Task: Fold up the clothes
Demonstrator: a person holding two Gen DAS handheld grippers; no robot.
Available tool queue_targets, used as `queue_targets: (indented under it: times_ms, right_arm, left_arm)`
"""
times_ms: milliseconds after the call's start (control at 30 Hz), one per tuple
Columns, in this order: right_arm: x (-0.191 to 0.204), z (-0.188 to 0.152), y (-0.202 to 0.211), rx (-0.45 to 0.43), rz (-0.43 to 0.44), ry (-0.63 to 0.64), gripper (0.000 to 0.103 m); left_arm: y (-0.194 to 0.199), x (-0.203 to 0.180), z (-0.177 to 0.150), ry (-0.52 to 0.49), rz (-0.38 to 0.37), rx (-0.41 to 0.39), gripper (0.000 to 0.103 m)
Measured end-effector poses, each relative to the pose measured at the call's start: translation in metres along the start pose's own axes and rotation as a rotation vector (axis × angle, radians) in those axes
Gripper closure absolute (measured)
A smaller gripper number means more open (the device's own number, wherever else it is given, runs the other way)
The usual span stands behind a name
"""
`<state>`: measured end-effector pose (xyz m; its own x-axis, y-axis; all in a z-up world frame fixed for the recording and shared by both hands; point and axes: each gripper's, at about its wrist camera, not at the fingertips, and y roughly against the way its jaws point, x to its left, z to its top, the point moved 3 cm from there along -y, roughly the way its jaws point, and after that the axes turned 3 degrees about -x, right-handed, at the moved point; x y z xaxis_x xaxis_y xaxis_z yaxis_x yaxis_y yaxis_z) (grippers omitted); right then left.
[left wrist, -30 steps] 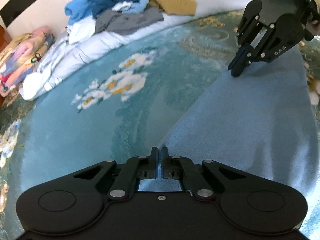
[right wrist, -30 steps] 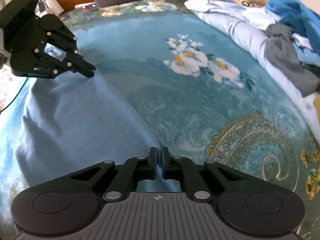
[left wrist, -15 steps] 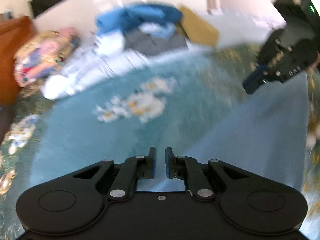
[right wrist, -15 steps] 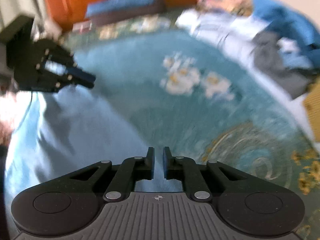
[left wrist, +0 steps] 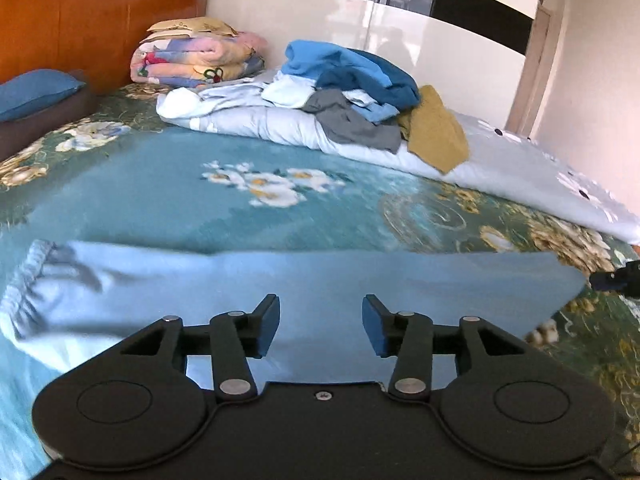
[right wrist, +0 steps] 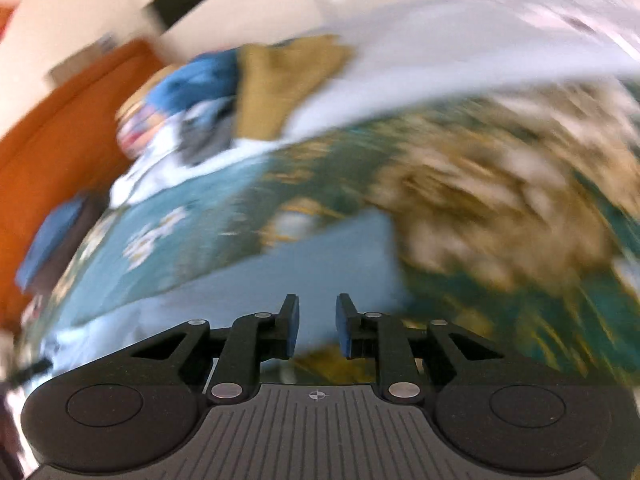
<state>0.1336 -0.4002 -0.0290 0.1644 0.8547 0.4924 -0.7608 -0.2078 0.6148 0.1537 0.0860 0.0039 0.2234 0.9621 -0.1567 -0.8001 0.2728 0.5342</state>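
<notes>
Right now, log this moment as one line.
stage: fold laid | light blue garment: flat on bedspread | left gripper: opening, empty | right gripper: opening, empty

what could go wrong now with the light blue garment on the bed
Both grippers, left and right, have their jaws opening with nothing gripped, so the garment lies as it fell; its gathered end looks rumpled and may fold crooked. The right wrist view is blurred, so a regrasp there could miss the garment's edge.

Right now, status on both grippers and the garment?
Left gripper and right gripper opening, nothing between pads. Light blue garment flat on floral bedspread. Nothing in the way.
</notes>
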Motion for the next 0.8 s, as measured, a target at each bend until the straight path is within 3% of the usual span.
queue_targets:
  times_ms: [200, 467, 600, 700, 800]
  right_arm:
    - [-0.041, -0.011, -0.008, -0.034, 0.057, -0.265, 0.072]
    - [-0.046, -0.006, -0.04, -0.053, 0.082, -0.372, 0.075]
    - [-0.044, -0.004, -0.046, -0.056, 0.053, -0.384, 0.093]
    - [-0.032, 0.001, -0.042, -0.078, 0.034, -0.343, 0.096]
    - [-0.002, 0.013, -0.032, -0.12, 0.035, -0.208, 0.096]
  left_arm:
    - [0.006, -0.019, -0.007, -0.031, 0.001, 0.018, 0.051]
    - [0.02, -0.018, -0.012, -0.021, 0.02, 0.011, 0.049]
    - [0.017, -0.013, -0.014, -0.001, 0.027, 0.023, 0.049]
    - [0.016, -0.01, -0.015, 0.005, 0.036, 0.029, 0.049]
    - [0.015, -0.005, -0.016, 0.022, 0.055, 0.037, 0.048]
